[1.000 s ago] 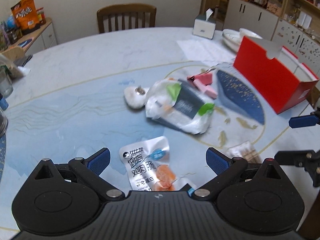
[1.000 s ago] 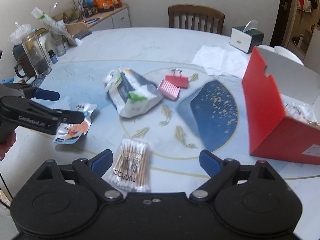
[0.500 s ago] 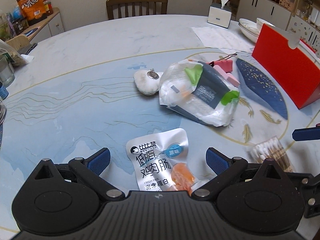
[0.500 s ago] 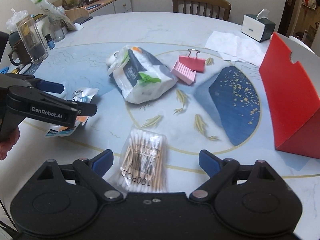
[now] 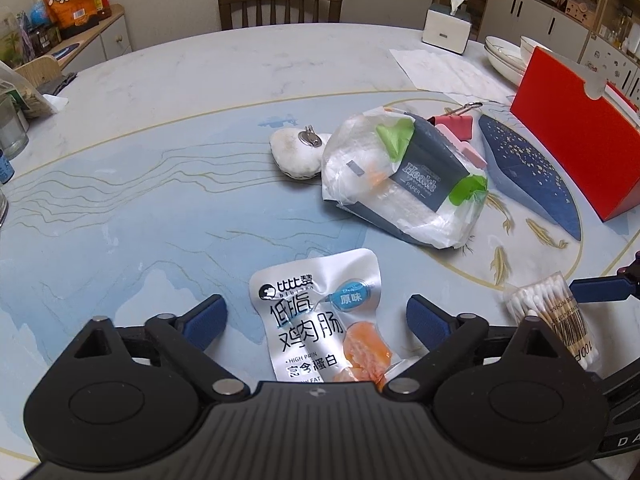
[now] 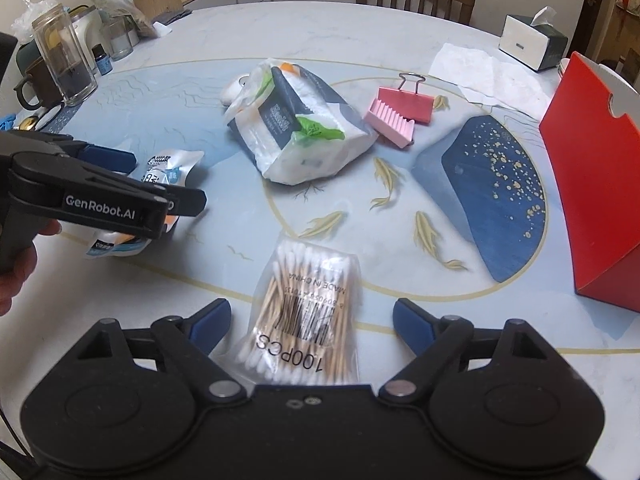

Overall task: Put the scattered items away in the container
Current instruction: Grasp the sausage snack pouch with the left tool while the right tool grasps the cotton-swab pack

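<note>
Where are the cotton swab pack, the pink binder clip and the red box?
cotton swab pack (image 6: 306,312), right wrist view, on the barcode at the pack's middle.
pink binder clip (image 6: 404,104), right wrist view, on its flat pink body.
red box (image 6: 592,184), right wrist view, on its near red wall.

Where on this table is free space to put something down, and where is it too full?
Free: the wide patch left of the white stone, toward the chair; also between the cotton swabs and the red box. Crowded: around the tissue pack and pink clip.
</note>
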